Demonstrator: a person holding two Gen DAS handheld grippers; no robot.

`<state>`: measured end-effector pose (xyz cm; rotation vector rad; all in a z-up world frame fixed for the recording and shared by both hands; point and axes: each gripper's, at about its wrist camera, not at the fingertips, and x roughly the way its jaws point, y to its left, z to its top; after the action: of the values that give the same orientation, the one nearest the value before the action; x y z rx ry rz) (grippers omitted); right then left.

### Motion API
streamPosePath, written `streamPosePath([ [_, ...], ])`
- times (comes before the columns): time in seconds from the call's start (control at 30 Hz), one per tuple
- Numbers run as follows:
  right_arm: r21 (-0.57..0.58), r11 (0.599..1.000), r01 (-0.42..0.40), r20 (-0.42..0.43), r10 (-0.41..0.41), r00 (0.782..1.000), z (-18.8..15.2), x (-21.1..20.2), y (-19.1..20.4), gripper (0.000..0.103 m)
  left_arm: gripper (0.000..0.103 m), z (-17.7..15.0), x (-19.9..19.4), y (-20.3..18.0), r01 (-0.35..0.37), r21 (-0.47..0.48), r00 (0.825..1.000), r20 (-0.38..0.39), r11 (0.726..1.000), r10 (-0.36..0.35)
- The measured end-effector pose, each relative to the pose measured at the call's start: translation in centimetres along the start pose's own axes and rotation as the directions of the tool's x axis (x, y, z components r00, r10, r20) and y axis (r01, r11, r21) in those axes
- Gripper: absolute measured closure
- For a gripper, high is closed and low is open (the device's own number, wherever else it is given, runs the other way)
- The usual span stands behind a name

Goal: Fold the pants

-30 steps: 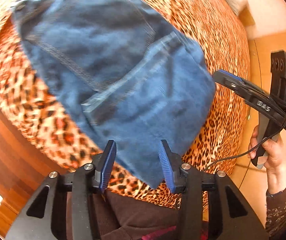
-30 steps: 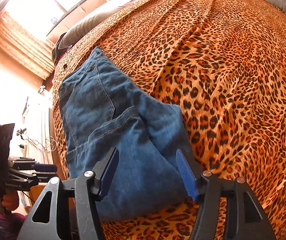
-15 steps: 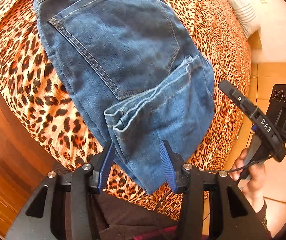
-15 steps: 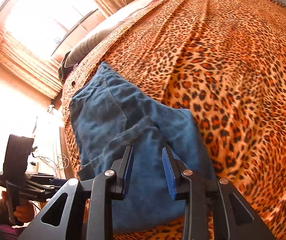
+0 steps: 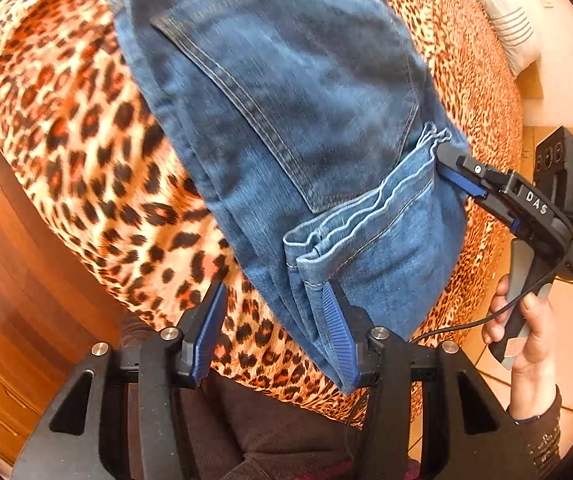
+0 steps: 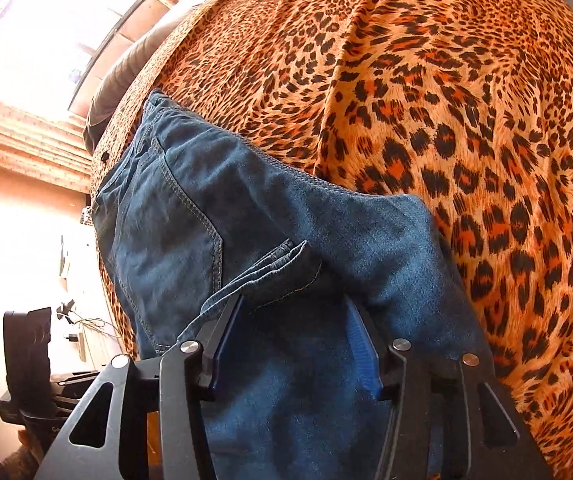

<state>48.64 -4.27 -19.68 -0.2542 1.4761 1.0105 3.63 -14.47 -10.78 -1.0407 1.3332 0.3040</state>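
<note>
Blue jeans (image 5: 294,120) lie folded on a leopard-print bedspread (image 5: 86,168), back pocket up, with the leg hems doubled over the seat. My left gripper (image 5: 274,332) is open at the near edge of the fold; its right finger touches the hem corner. My right gripper (image 6: 292,340) is open, its fingers straddling the folded leg cloth (image 6: 294,272) near the hems. In the left wrist view the right gripper (image 5: 458,172) touches the jeans' right edge.
The bedspread (image 6: 446,120) stretches far beyond the jeans. A wooden bed frame (image 5: 14,280) and tiled floor (image 5: 566,320) lie beyond the bed edge. A pillow (image 5: 510,28) sits at the far right. A bright window (image 6: 46,40) is at the left.
Both grippers have moved in closer to the folded jeans. The right gripper, nearly shut half a second ago, has opened wide around the fold. The left gripper has shifted left along the edge.
</note>
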Motion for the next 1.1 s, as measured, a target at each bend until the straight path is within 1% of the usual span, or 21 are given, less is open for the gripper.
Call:
streamPosePath([
  [0.03,-0.004,1.000,0.007,0.006,-0.007,1.000,0.0,-0.3,0.3,0.047,0.055,0.4,-1.4,0.8,-0.004,0.001,0.999,0.034,1.000,0.004],
  [0.07,-0.012,1.000,0.011,0.017,-0.011,1.000,0.4,-0.8,0.8,0.042,0.052,1.1,-2.7,1.8,-0.009,-0.003,0.998,0.066,1.000,0.009],
  [0.1,-0.017,1.000,0.011,0.031,-0.010,0.999,0.8,-1.3,1.2,0.037,0.046,2.1,-4.0,2.9,-0.007,-0.018,0.995,0.096,1.000,0.008],
  [0.13,-0.017,1.000,0.010,0.043,-0.009,0.999,1.5,-1.4,1.3,0.035,0.043,3.0,-5.1,4.3,0.005,-0.048,0.993,0.121,0.999,0.001],
  [0.17,-0.013,1.000,0.012,0.056,-0.011,0.998,2.1,-1.8,1.8,0.032,0.041,4.1,-6.1,6.0,0.035,-0.090,0.990,0.140,0.995,-0.022],
  [0.2,-0.008,1.000,0.015,0.064,-0.014,0.998,2.7,-2.0,2.1,0.030,0.040,5.2,-6.5,8.0,0.090,-0.132,0.986,0.152,0.987,-0.070],
  [0.23,0.001,1.000,0.019,0.070,-0.019,0.997,3.4,-2.1,2.5,0.030,0.040,6.2,-6.7,9.5,0.150,-0.169,0.980,0.158,0.974,-0.124],
  [0.27,0.009,1.000,0.019,0.074,-0.020,0.997,4.0,-2.1,3.0,0.030,0.040,7.3,-7.0,11.0,0.195,-0.216,0.973,0.163,0.957,-0.161],
  [0.33,0.017,1.000,0.023,0.071,-0.025,0.997,5.3,-1.7,3.9,0.029,0.040,9.1,-7.3,13.3,0.237,-0.278,0.965,0.175,0.931,-0.193],
  [0.43,0.002,0.999,0.044,0.046,-0.044,0.998,7.2,-0.5,5.5,0.029,0.040,11.2,-7.0,15.2,0.275,-0.316,0.958,0.167,0.908,-0.232],
  [0.5,-0.013,0.999,0.049,0.029,-0.049,0.998,8.6,0.6,6.7,0.029,0.040,12.1,-7.0,16.0,0.301,-0.325,0.952,0.165,0.896,-0.260],
  [0.63,-0.048,0.998,0.043,-0.012,-0.043,0.999,11.7,2.9,9.1,0.028,0.040,13.7,-7.2,17.0,0.329,-0.334,0.943,0.174,0.883,-0.285],
  [0.67,-0.056,0.998,0.037,-0.023,-0.038,0.999,12.5,3.6,9.7,0.027,0.040,13.9,-6.2,16.4,0.335,-0.336,0.940,0.174,0.880,-0.292],
  [0.73,-0.069,0.997,0.030,-0.041,-0.033,0.999,14.2,4.9,10.6,0.026,0.040,14.4,-6.3,16.9,0.344,-0.340,0.937,0.176,0.875,-0.301],
  [0.77,-0.075,0.997,0.031,-0.048,-0.035,0.998,15.1,5.6,11.1,0.026,0.040,13.9,-6.2,16.5,0.348,-0.339,0.936,0.177,0.874,-0.304],
  [0.83,-0.090,0.995,0.034,-0.066,-0.040,0.997,16.9,7.1,12.2,0.025,0.040,14.3,-6.0,16.8,0.356,-0.342,0.933,0.179,0.870,-0.312],
  [0.9,-0.111,0.993,0.033,-0.089,-0.043,0.995,18.0,8.6,13.3,0.025,0.040,14.7,-5.6,16.9,0.369,-0.350,0.929,0.180,0.861,-0.324],
  [0.97,-0.144,0.989,0.033,-0.107,-0.049,0.993,18.9,10.1,14.4,0.025,0.040,15.5,-5.2,17.1,0.379,-0.368,0.924,0.187,0.849,-0.332],
  [1.03,-0.179,0.984,0.014,-0.142,-0.040,0.989,19.3,11.6,15.4,0.025,0.040,15.8,-4.6,17.0,0.405,-0.387,0.914,0.198,0.828,-0.354],
  [1.07,-0.199,0.980,0.007,-0.157,-0.039,0.987,19.5,12.3,15.9,0.025,0.040,15.6,-4.7,17.7,0.417,-0.395,0.909,0.202,0.819,-0.365],
  [1.1,-0.221,0.975,0.006,-0.170,-0.044,0.984,19.5,12.8,16.3,0.025,0.037,15.7,-4.6,17.9,0.429,-0.403,0.903,0.208,0.809,-0.375],
])
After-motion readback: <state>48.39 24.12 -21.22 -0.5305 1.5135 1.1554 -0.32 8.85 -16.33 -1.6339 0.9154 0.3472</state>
